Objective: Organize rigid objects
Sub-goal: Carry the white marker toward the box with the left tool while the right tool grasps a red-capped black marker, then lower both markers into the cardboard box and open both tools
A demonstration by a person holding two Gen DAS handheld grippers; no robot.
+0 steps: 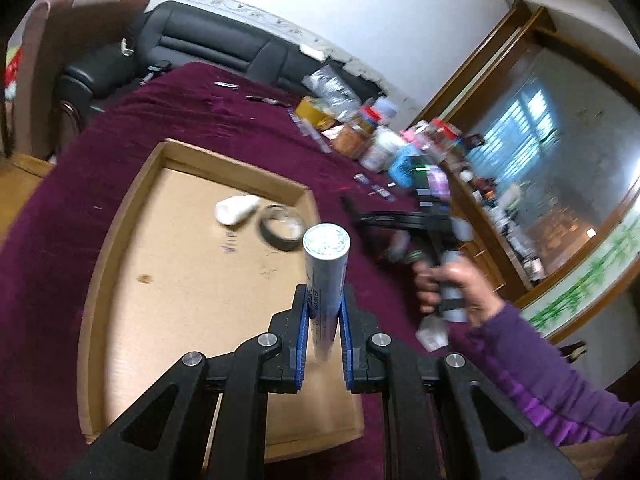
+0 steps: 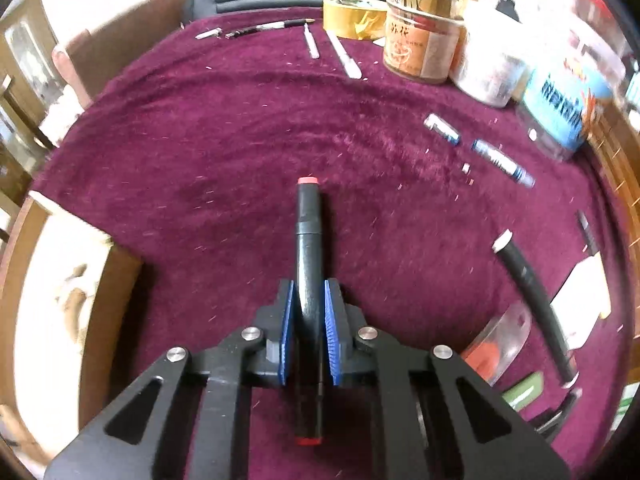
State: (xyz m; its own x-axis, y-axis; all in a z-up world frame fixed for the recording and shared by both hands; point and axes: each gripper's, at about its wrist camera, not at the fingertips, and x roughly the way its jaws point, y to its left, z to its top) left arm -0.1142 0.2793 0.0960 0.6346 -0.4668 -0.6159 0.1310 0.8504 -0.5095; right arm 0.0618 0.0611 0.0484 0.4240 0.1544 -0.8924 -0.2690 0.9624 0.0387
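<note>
My left gripper point(image 1: 325, 300) is shut on a white-and-blue marker point(image 1: 325, 264), held above the right part of a shallow cardboard tray point(image 1: 120, 216). A white tube point(image 1: 236, 209) and a roll of dark tape point(image 1: 282, 227) lie in the tray. My right gripper point(image 2: 309, 300) is shut on a black marker with red ends point(image 2: 308, 248), held over the purple cloth point(image 2: 200, 140). The right gripper with the black marker point(image 1: 384, 218) also shows in the left wrist view, to the right of the tray.
On the cloth lie two batteries point(image 2: 442, 128), a black marker with white ends point(image 2: 532, 292), pens point(image 2: 268, 28) and white sticks point(image 2: 344, 56). Yellow tape point(image 2: 356, 18), jars point(image 2: 420, 48) and a blue-labelled container point(image 2: 560, 108) crowd the far right. A black sofa point(image 1: 200, 40) stands behind.
</note>
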